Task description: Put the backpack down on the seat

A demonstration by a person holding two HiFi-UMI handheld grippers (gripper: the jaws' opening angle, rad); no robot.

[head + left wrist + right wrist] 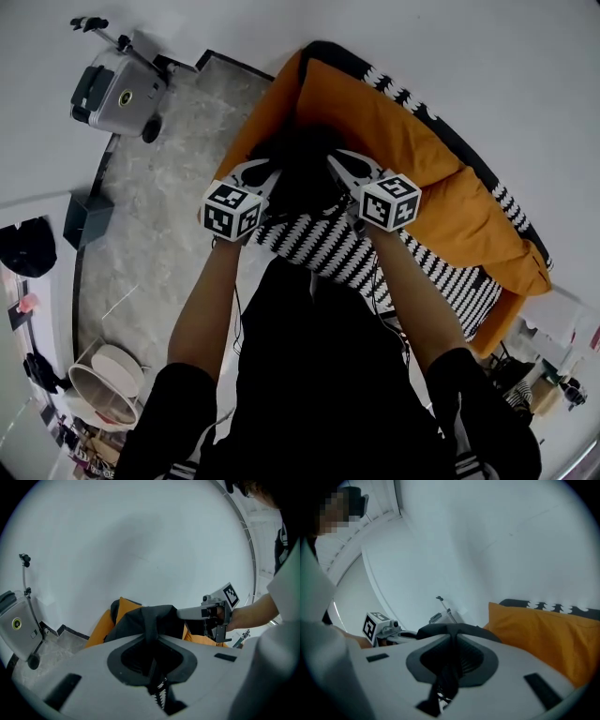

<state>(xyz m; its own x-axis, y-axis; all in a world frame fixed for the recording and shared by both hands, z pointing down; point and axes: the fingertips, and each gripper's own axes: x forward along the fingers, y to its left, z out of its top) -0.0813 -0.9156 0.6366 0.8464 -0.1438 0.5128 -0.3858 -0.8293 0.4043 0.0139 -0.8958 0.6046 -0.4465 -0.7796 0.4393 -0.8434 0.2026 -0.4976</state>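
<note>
Both arms out in front, both grippers clamped on the backpack (302, 178).

The left gripper (265, 172) and right gripper (343, 167) sit side by side, near each other, pointing forward and somewhat downward, marker cubes uppermost. Each has its jaws pressed together on a dark strap of the backpack. The bare left forearm (202, 307) and right forearm (412, 298) reach out from short black sleeves, drawing slightly closer towards the grippers.

Black short-sleeved top (319, 375); grey left claw (269, 174) and right claw (339, 167) each bear a black-and-white marker cube (232, 209).
</note>
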